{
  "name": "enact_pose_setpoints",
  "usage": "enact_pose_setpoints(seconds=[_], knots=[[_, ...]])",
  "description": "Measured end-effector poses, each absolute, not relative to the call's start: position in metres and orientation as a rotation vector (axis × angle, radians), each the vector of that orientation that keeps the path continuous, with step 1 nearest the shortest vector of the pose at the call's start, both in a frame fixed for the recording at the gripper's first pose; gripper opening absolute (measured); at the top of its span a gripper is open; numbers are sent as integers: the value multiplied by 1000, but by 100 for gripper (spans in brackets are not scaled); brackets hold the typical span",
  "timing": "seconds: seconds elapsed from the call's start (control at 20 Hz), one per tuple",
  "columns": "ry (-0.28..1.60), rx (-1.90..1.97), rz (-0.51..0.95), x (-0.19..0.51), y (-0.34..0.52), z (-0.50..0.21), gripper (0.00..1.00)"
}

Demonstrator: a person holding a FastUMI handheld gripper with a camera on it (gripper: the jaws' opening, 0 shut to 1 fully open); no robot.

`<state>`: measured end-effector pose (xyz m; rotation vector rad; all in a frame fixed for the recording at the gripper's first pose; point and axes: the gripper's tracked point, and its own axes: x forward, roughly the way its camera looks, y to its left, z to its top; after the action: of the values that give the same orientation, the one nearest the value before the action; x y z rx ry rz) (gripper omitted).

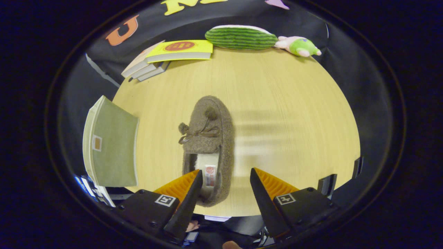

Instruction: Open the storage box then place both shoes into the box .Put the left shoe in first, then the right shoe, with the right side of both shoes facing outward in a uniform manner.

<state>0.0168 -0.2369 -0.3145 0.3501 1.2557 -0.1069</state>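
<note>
1. We see one shoe (209,145), a brown fuzzy slipper with a bow and pom-poms, lying on the table (283,103) with its toe pointing away from the fingers and its heel end nearest them.
2. The gripper (226,180) hovers over the heel end with its fingers spread wide. The left finger (187,188) overlaps the slipper's opening in our view; we cannot tell if it touches. The right finger (266,186) stands clear of the shoe, over bare wood.
3. A green box (112,145) sits left of the shoe at the table's edge, apart from it.
4. Beyond the shoe, at the far left, we note a stack of books (169,57), a yellow one on top.
5. A watermelon-striped cushion (240,37) and a pink-and-green plush toy (299,46) lie along the far edge, touching each other.
</note>
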Motion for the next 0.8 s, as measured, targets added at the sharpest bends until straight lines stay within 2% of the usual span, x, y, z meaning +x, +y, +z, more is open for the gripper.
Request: enact_pose_setpoints(seconds=[0.1, 0.2, 0.4, 0.45, 0.5, 0.55, 0.6, 0.7, 0.8], knots=[[1273, 399, -108, 23, -237, -326, 86], [1299, 435, -105, 24, -240, -339, 77], [1323, 499, -97, 26, -232, -347, 43], [1320, 506, -96, 27, -232, -347, 39], [1312, 507, -102, 27, -233, -347, 28], [1307, 505, -109, 26, -233, -345, 25], [1299, 510, -122, 27, -235, -345, 13], [1298, 555, -116, 22, -227, -342, 7], [1297, 622, -113, 18, -221, -339, 7]])
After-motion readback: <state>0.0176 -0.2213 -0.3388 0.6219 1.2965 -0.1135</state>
